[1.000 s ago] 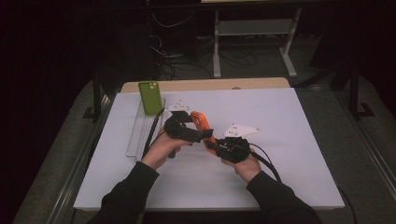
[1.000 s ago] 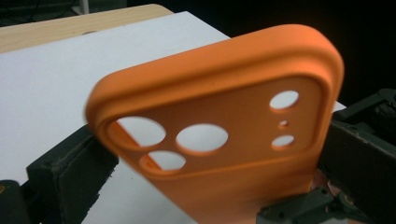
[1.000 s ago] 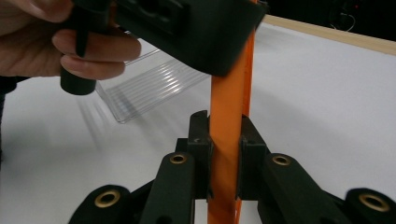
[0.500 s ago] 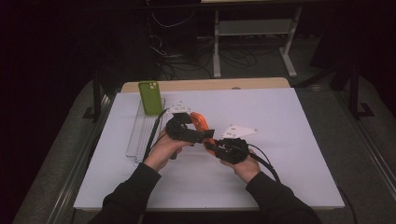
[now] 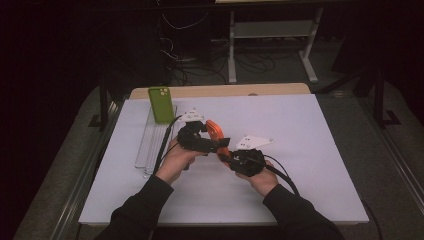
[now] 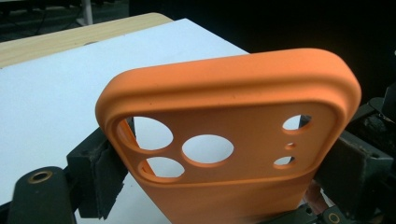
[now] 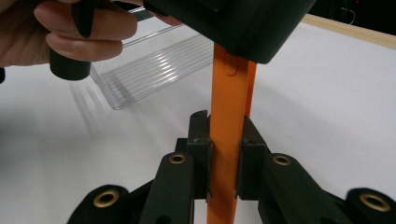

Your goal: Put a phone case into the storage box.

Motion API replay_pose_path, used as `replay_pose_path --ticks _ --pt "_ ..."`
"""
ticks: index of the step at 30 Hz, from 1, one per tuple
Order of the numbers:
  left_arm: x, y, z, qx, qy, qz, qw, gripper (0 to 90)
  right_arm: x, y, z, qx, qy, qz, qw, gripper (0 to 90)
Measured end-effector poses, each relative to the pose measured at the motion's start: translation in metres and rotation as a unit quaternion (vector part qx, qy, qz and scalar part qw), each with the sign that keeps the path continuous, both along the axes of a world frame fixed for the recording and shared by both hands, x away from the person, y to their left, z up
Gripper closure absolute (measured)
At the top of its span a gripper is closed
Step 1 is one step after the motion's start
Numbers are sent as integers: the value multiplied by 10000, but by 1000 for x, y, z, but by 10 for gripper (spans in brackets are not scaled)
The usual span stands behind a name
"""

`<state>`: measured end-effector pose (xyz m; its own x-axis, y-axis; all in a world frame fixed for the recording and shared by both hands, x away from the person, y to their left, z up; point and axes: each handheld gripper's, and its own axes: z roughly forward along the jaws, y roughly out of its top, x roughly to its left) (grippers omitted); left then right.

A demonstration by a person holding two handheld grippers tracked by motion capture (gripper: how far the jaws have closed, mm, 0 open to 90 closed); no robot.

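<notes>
While both hands meet mid-table with loads of bare white tabletop [image 5: 310, 150] to the right and front, the orange silicone phone case [image 5: 216, 134] is held up off the surface between them, long axis running from one gripper to the other. Left gripper [image 5: 200, 142] jaws have just been closing and now pinch its sides near the camera cutouts, while the right gripper [image 5: 239, 159] is clenched on its thin edge. A clear ribbed plastic tray [image 5: 150, 145] and a green phone [image 5: 161, 104] sit at the left edge, and the room behind is dark.

Bystanders on the table

A green phone [image 5: 161, 103] stands upright at the far end of a clear ribbed tray [image 5: 150, 145] on the white table [image 5: 310, 150]; cables [image 5: 195, 62] lie beyond.
</notes>
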<state>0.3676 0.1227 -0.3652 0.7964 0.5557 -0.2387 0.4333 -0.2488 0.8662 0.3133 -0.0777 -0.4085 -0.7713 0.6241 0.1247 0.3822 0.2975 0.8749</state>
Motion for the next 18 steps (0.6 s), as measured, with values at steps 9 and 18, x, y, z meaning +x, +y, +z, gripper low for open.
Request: replay_pose_path --ticks 9,18 --pt "3 5 5 168 -131 190 9996 135 2 -2 0 -108 169 2 9998 388" --pt "13 16 18 314 -203 486 9981 134 8 -21 -8 -729 555 -103 9957 106"
